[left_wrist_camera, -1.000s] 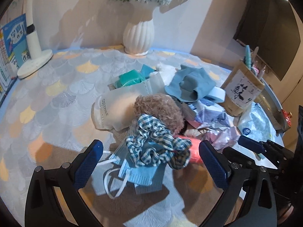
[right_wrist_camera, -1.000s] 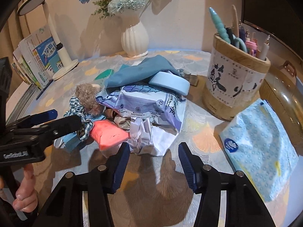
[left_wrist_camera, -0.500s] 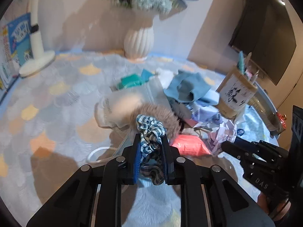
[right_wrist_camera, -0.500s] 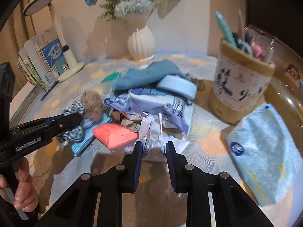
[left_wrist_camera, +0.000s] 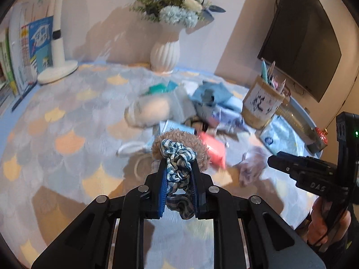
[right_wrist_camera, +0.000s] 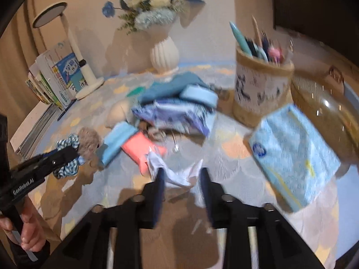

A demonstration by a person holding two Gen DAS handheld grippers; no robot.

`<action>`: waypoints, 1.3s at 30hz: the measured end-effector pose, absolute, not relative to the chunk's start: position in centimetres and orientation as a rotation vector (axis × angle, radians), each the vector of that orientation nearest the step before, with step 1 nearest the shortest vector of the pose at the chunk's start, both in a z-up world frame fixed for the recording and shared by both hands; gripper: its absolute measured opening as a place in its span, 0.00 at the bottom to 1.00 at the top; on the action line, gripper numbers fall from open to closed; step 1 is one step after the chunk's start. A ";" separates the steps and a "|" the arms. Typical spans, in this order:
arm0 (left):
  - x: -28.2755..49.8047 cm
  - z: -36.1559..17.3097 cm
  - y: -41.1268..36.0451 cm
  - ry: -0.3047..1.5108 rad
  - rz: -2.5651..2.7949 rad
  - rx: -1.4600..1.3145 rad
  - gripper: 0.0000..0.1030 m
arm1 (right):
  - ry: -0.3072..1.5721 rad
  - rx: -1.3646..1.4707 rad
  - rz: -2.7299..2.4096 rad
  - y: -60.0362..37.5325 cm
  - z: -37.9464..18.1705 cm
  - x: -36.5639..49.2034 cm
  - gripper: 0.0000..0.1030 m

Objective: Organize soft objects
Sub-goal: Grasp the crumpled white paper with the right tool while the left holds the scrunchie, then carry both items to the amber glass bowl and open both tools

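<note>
- The left gripper (left_wrist_camera: 178,174) has its two blue-padded fingers drawn narrow on a blue-and-white checked fabric scrunchie (left_wrist_camera: 178,157); the scrunchie's folds bulge above the fingertips and a darker loop of it hangs down between the fingers, near the camera
- Just behind the scrunchie and touching it sits a brown fuzzy scrunchie (left_wrist_camera: 197,143); whether it rests on the tablecloth or is lifted with the checked one cannot be told
- In the right wrist view the same left gripper (right_wrist_camera: 67,153) shows at the near left with both scrunchies at its tip, left of the main heap
- The right gripper (right_wrist_camera: 181,174) has its fingers at a medium gap with a crumpled white plastic wrapper (right_wrist_camera: 179,174) between them; motion blur hides whether the pads press it, so I cannot tell if it is held
- A coral-pink soft packet (right_wrist_camera: 141,150) lies just left of and beyond the wrapper; a pale blue folded face mask (right_wrist_camera: 116,141) lies against its left side
- Farther back a heap holds a purple-printed plastic bag (right_wrist_camera: 177,116), a teal cloth (right_wrist_camera: 172,87) and a light blue oval case (right_wrist_camera: 199,95)
- A round bamboo pen holder with ink print (right_wrist_camera: 260,92) stands to the right of the heap; a light blue tissue pack (right_wrist_camera: 294,157) lies near right of it
- A white ribbed vase of blue flowers (left_wrist_camera: 165,55) stands at the far edge of the scale-patterned tablecloth (left_wrist_camera: 67,134); a white desk lamp (left_wrist_camera: 57,67) stands far left
</note>
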State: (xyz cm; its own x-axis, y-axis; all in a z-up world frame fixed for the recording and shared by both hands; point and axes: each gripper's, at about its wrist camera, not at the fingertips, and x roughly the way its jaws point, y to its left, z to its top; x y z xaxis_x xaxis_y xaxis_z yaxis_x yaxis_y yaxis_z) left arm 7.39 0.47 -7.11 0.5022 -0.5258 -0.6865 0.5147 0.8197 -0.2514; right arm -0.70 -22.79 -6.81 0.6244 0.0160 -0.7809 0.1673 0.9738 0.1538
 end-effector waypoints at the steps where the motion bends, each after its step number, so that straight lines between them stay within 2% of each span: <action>1: 7.0 -7.5 0.7 0.843 -0.622 -0.014 0.14 | 0.894 0.231 -0.088 -23.1 -7.0 -1.1 0.60; 2: 6.6 -7.8 0.8 0.846 -0.620 -0.014 0.14 | 0.886 0.241 -0.087 -23.3 -7.1 -1.6 0.69; 5: 5.6 -8.1 1.0 0.845 -0.639 -0.015 0.15 | 0.883 0.285 -0.055 -23.3 -7.6 -2.1 0.84; 16: 3.5 -7.5 -0.9 0.801 -0.679 0.061 0.15 | 0.951 0.374 -0.033 -23.9 -11.0 -2.0 0.84; 18: 3.3 -7.5 -1.4 0.798 -0.691 0.075 0.15 | 0.928 0.388 -0.036 -24.2 -11.4 -1.8 0.81; 20: 3.0 -7.6 -1.9 0.797 -0.695 0.087 0.15 | 0.923 0.391 -0.033 -24.4 -11.7 -1.5 0.63; 22: 3.0 -7.8 -2.3 0.807 -0.693 0.087 0.15 | 0.908 0.400 -0.023 -24.5 -11.6 -1.2 0.60; 23: 3.0 -7.9 -2.5 0.812 -0.694 0.088 0.15 | 0.898 0.408 -0.008 -24.5 -11.5 -1.0 0.52; 24: 2.9 -8.0 -2.7 0.814 -0.694 0.089 0.15 | 0.897 0.408 0.001 -24.3 -11.6 -0.7 0.50; 30: 2.6 -7.9 -3.7 0.820 -0.693 0.107 0.15 | 0.850 0.353 0.007 -23.0 -10.8 -0.8 0.49; 39: 2.4 -5.8 -6.3 0.768 -0.699 0.135 0.15 | 0.712 0.285 -0.076 -25.1 -5.1 -3.3 0.49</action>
